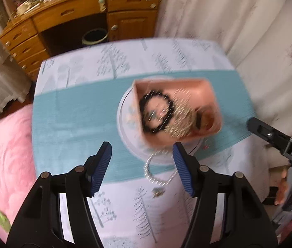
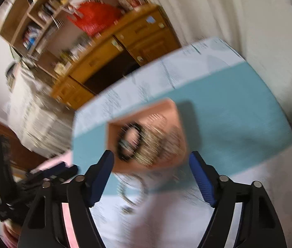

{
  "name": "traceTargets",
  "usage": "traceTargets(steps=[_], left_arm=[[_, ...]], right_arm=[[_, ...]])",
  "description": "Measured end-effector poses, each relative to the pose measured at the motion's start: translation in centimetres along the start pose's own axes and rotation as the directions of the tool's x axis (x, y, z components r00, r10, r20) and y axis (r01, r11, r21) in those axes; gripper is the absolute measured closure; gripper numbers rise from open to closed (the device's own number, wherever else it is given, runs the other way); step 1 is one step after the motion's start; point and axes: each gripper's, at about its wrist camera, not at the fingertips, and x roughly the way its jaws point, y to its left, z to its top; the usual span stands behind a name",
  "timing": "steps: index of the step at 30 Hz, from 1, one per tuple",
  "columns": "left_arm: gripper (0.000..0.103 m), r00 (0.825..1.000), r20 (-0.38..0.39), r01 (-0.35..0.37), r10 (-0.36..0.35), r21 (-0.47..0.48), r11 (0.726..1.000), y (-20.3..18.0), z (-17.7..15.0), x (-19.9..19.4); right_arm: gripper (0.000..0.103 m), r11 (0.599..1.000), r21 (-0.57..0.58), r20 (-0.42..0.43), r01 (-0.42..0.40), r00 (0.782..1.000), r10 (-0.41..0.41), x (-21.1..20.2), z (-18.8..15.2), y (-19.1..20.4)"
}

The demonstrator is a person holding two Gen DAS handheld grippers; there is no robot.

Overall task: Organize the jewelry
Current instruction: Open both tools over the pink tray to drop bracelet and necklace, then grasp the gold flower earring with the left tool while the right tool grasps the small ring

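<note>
Both the left gripper (image 1: 141, 161) and right gripper (image 2: 151, 166) gape wide and empty near the pink box (image 1: 177, 111), which collects a black bead bracelet (image 1: 156, 113), while a pearl necklace (image 1: 158, 171) waits just outside.

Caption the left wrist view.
Open left gripper above pink box holding a black bracelet, on a white plate.

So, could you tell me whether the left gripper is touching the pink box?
Cannot tell. In the left wrist view, the left gripper is open, and one finger overlaps the pink box edge; blur hides any gap.

Pink box (image 1: 177, 111) amid bare tablecloth (image 1: 73, 111)
</note>
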Motion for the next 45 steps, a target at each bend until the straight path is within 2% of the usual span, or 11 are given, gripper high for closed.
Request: traceTargets(steps=[4, 8, 12, 16, 20, 23, 27, 30, 33, 38, 45], left_arm=[[0.045, 0.996, -0.073, -0.052, 0.046, -0.083, 0.995, 0.8, -3.4, 2.0], [0.045, 0.986, -0.163, -0.071, 0.045, -0.163, 0.984, 1.2, -6.6, 3.7], [0.044, 0.974, -0.223, -0.079, 0.029, -0.218, 0.973, 0.5, -9.7, 4.8], [0.044, 0.964, -0.267, -0.1, 0.019, -0.296, 0.95, -0.5, -12.2, 6.0], [0.044, 0.975, -0.217, -0.136, 0.053, -0.387, 0.912, -1.2, -14.5, 6.5], [0.044, 0.99, -0.114, -0.121, 0.08, -0.429, 0.895, -2.0, -16.0, 6.5], [0.044, 0.994, 0.017, -0.09, 0.107, -0.42, 0.903, -3.4, -17.3, 6.9], [0.048, 0.989, 0.098, -0.058, 0.108, -0.411, 0.91, -4.1, -17.8, 7.1], [0.056, 0.978, 0.168, -0.049, 0.125, -0.396, 0.917, -4.9, -18.0, 7.2], [0.072, 0.962, 0.222, -0.066, 0.159, -0.376, 0.924, -5.3, -16.7, 7.6], [0.076, 0.948, 0.243, -0.108, 0.204, -0.356, 0.928, -6.0, -16.4, 7.9]], right_arm=[[0.022, 0.996, -0.037, -0.084, 0.077, 0.993, -0.08, 1.4, -2.8, -2.4], [0.022, 0.975, -0.143, -0.152, 0.17, 0.97, -0.192, 3.1, -5.7, -4.4], [0.022, 0.918, -0.324, -0.168, 0.231, 0.94, -0.296, 4.4, -8.1, -4.9], [0.022, 0.812, -0.513, -0.162, 0.276, 0.899, -0.408, 6.1, -10.3, -4.5], [0.022, 0.772, -0.594, -0.135, 0.224, 0.919, -0.371, 7.2, -11.6, -4.2], [0.022, 0.763, -0.621, -0.099, 0.18, 0.947, -0.305, 7.5, -12.1, -3.7], [0.022, 0.741, -0.657, -0.023, 0.136, 0.979, -0.201, 8.2, -13.0, -3.2], [0.022, 0.743, -0.66, 0.028, 0.112, 0.992, -0.125, 8.6, -13.1, -3.1], [0.026, 0.754, -0.651, 0.053, 0.089, 0.996, -0.072, 9.2, -12.7, -2.8], [0.04, 0.765, -0.638, 0.078, 0.08, 0.996, -0.039, 11.0, -12.3, -2.1], [0.046, 0.742, -0.665, 0.113, 0.087, 0.993, -0.016, 12.7, -11.5, -1.4]])
